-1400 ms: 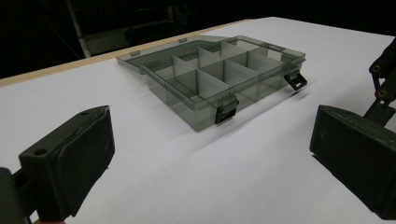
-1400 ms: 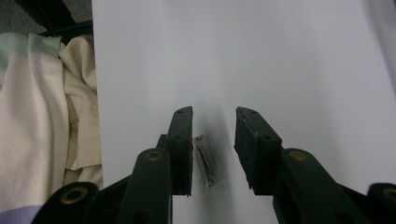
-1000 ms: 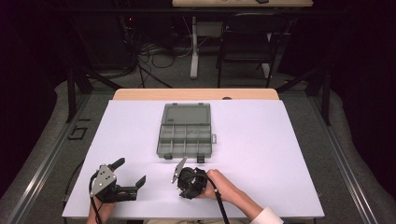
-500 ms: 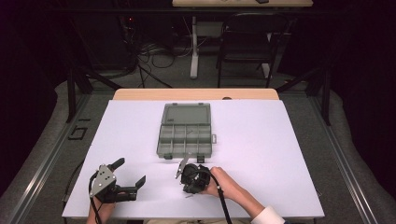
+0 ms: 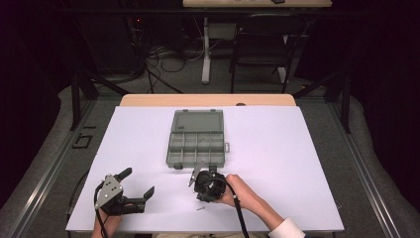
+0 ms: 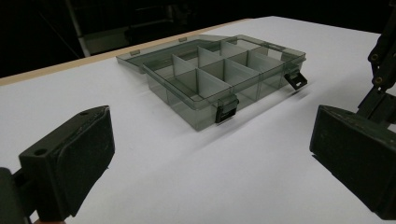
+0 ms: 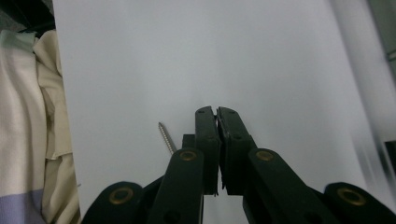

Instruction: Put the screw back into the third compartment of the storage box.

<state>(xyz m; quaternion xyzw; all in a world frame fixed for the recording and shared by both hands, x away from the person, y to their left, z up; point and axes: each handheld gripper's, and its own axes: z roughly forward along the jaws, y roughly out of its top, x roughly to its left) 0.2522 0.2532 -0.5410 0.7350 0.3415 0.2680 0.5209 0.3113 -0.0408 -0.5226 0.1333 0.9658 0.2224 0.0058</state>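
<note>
The box point(image 5: 198, 139) sits open mid-counter point(image 5: 297, 148) with no contents I can make out, one screw point(image 7: 166, 137) lies beside the right tool point(image 7: 215, 112), pinched together on nothing, and the left tool point(image 6: 210, 154) gapes idle, so sorting looks barely started.

Open organizer box point(image 5: 197, 139) mid-table
</note>
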